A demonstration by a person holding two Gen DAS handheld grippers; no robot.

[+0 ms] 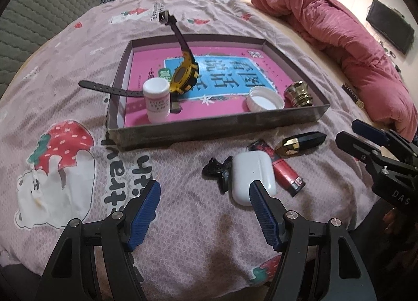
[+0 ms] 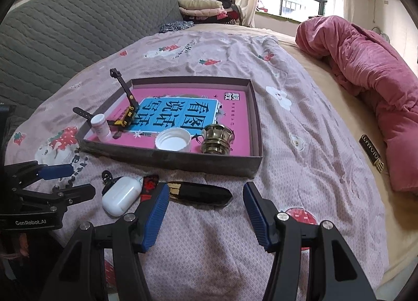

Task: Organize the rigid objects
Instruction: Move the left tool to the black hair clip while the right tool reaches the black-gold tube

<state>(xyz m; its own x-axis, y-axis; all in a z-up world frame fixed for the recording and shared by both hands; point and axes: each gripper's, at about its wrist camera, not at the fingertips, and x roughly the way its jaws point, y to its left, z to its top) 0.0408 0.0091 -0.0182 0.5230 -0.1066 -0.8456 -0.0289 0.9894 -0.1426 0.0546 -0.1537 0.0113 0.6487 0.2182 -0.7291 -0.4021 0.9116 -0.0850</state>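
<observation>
We found the left gripper (image 1: 205,205) with its jaws spread apart and nothing between the blue pads; it hung above the pink bedsheet (image 1: 183,212), its right pad just in front of a white earbud case (image 1: 252,176). The right gripper (image 2: 206,208) likewise stood released and empty, a black-and-gold faceted tube (image 2: 201,192) lying just beyond its fingertips.

Beside the case we noted a black hair clip (image 1: 218,170) on one side and a red lighter (image 1: 284,174) on the other, both close against it; whether they touched it we could not tell. All four items lay on the sheet in front of the shallow box (image 1: 216,128).

Inside the box we recorded a white pill bottle (image 1: 156,99) upright at the near left, a yellow-and-black watch (image 1: 184,74) behind it with one strap raised and the other draped over the left wall, and a white lid (image 1: 265,98) beside a gold cap (image 1: 299,93) at the near right.

A rolled pink quilt (image 2: 365,84) lay well apart at the right.
</observation>
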